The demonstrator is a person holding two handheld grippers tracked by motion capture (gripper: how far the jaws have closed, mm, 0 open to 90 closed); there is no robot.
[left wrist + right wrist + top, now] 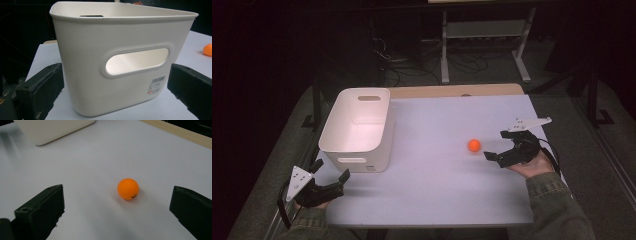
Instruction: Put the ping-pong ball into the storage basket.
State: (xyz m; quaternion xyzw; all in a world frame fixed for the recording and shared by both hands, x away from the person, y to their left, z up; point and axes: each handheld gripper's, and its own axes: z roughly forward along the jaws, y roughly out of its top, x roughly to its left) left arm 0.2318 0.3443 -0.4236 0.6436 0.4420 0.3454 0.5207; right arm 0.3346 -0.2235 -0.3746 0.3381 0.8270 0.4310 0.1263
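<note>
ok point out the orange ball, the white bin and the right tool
orange ball point(128, 189), right gripper view, centre of the ball
white bin point(85, 75), left gripper view, near wall
right tool point(498, 145), high view, between its jaw tips

Dark room behind a white table point(437, 190).
At 12 o'clock a white metal frame point(484, 37) stands with cables point(412, 62) on the floor.

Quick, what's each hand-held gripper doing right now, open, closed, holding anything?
Left hand-held gripper: open, holding nothing, facing the white bin.
Right hand-held gripper: open, holding nothing, orange ball just ahead.
</note>
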